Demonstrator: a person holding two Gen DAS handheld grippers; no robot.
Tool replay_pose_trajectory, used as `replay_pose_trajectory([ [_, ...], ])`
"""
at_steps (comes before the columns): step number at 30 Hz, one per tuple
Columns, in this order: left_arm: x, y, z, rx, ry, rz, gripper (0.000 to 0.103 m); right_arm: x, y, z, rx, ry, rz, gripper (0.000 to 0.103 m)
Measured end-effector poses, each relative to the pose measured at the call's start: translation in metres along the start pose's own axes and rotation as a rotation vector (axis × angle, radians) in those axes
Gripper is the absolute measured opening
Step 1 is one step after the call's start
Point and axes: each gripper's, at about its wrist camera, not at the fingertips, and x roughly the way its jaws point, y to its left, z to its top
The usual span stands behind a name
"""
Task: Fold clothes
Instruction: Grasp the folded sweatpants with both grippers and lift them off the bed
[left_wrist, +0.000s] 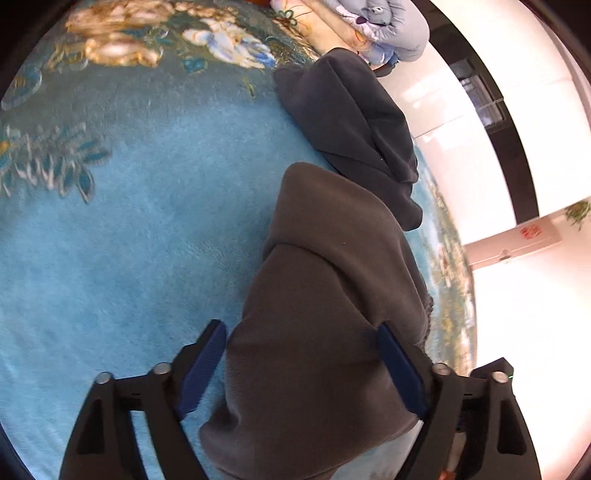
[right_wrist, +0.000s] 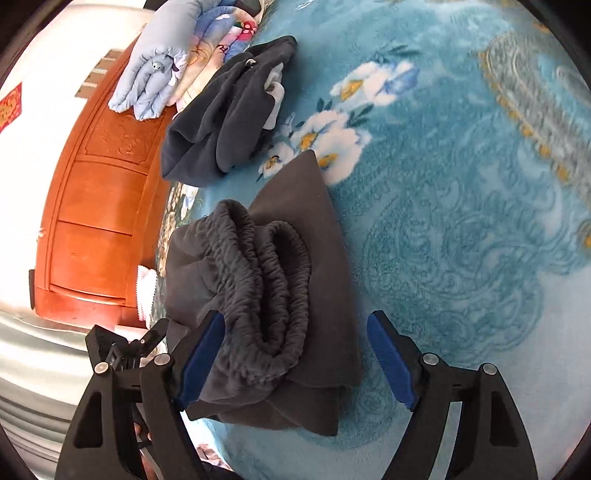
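Folded grey trousers (right_wrist: 266, 295) lie on a blue floral blanket (right_wrist: 461, 240), their elastic waistband bunched on top at the near end. The left gripper (left_wrist: 303, 354) and right gripper (right_wrist: 295, 343) flank the bundle, jaws spread wide and clamping nothing. Farther off, a dark garment (right_wrist: 221, 122) lies folded beside a rolled pale-blue quilt (right_wrist: 155, 70).

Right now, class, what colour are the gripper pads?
Dark blue pads, clearest in the right wrist view.
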Motion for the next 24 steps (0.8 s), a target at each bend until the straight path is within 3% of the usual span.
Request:
replay_pose_trajectory([
  [2, 0.010, 0.006, -0.001, -0.018, 0.015, -0.023, 0.090, 0.004, -0.001, 0.001, -0.007, -0.004, 0.013, 0.088],
  [7, 0.021, 0.020, 0.003, -0.072, 0.036, -0.101, 0.091, 0.022, -0.001, 0.010, -0.049, 0.067, 0.058, 0.088],
  [15, 0.028, -0.005, 0.005, 0.005, 0.062, -0.040, 0.091, 0.037, 0.011, 0.020, -0.079, 0.093, 0.051, 0.088],
  [21, 0.027, -0.030, 0.003, 0.100, 0.069, -0.003, 0.082, 0.036, 0.019, 0.016, -0.075, 0.071, 0.028, 0.082],
  [24, 0.024, -0.042, -0.002, 0.158, 0.062, 0.021, 0.068, 0.033, 0.025, 0.014, -0.073, 0.067, 0.011, 0.070],
])
